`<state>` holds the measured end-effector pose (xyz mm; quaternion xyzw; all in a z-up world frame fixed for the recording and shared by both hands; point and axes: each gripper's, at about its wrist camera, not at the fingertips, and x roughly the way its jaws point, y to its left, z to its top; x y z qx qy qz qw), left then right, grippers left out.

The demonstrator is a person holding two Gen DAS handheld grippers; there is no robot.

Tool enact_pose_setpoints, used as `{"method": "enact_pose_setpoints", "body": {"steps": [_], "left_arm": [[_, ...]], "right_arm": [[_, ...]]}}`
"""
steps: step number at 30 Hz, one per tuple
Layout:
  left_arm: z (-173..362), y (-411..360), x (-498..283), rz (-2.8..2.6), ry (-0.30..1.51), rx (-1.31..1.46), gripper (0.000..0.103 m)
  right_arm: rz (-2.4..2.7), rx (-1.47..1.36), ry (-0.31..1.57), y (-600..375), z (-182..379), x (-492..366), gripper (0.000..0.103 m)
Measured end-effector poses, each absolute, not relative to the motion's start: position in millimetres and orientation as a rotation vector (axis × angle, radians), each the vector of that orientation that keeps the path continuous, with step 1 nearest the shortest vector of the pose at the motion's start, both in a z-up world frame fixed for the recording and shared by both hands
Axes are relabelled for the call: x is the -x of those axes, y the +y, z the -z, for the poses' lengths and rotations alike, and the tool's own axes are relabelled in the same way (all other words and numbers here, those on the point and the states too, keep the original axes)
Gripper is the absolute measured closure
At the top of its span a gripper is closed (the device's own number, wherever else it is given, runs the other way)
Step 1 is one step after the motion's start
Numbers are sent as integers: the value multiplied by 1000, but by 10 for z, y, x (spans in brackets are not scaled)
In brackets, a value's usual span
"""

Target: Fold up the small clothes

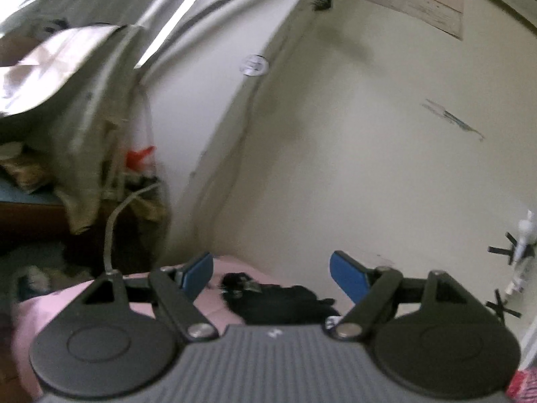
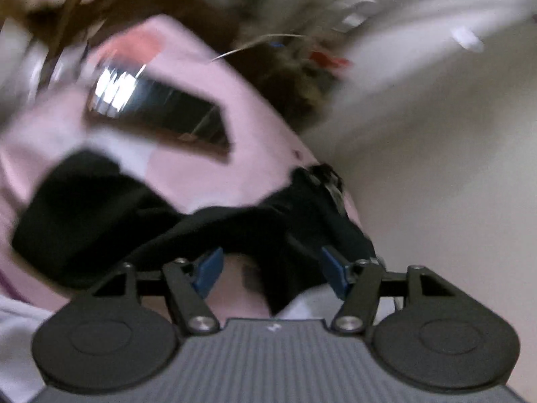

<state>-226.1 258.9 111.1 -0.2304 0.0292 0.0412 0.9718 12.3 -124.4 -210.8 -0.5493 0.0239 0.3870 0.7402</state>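
Observation:
A small black garment (image 2: 100, 215) lies crumpled on a pink sheet (image 2: 208, 168). In the left wrist view it (image 1: 278, 302) shows just past the fingers, near the wall. My left gripper (image 1: 272, 273) is open and empty, raised above the pink sheet (image 1: 53, 309). My right gripper (image 2: 272, 268) is open, its blue fingers (image 2: 209, 270) low over the garment with black cloth between them; contact is unclear. The right wrist view is blurred.
A cream wall (image 1: 369, 151) stands close behind the sheet. Hanging cloth and cluttered shelves (image 1: 84, 134) are at the left. A dark phone-like slab (image 2: 161, 110) lies on the pink sheet beyond the garment. White cloth (image 2: 16, 336) shows at the lower left.

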Motion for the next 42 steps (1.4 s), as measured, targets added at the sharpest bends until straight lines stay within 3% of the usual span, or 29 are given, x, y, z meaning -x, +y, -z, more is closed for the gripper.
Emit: {"method": "enact_pose_setpoints", "body": {"steps": [1,3,4,5,9,13,16,21,22,26,30,35,38,42], "left_arm": [[-1116,2625,2307,-94,59,465,24],[-1125,2648,2342,-114,63,462,24],[-1134,2651,2334,-120,66,460,24],[-1146,2658,2317,-124,69,457,24],[-1176,2647,2201,-109,86,460,24],[-1152,2495,1993,-48,113,456,24],[-1143,2320,1705,21,145,446,24],[-1129,1820,992,185,229,423,24],[-1121,1667,789,219,256,409,24],[-1015,1046,40,304,366,325,24],[-769,552,-590,326,500,260,24],[-368,188,-1096,296,646,258,27],[-135,75,-1183,297,683,269,38],[50,0,-1251,252,717,212,74]], "right_arm": [[-860,1249,39,-1202,2193,-133,47],[-893,1250,13,-1266,2255,7,69],[-924,1218,53,-1288,2203,57,98],[-956,1145,113,-1287,2080,69,103],[-922,702,208,-1631,1191,-152,103],[-713,183,248,-1738,723,-933,103],[-504,-43,258,-2232,433,-1210,103],[-260,-168,431,-3214,806,-1153,103],[-229,-182,475,-3293,975,-1111,101],[-129,-223,606,-3603,1270,-787,60],[-105,-361,570,-3991,1036,-469,61],[-45,-385,474,-4296,205,-674,60],[4,-463,506,-4502,-214,-1158,60],[90,-576,653,-4822,-401,-1906,56]]}}
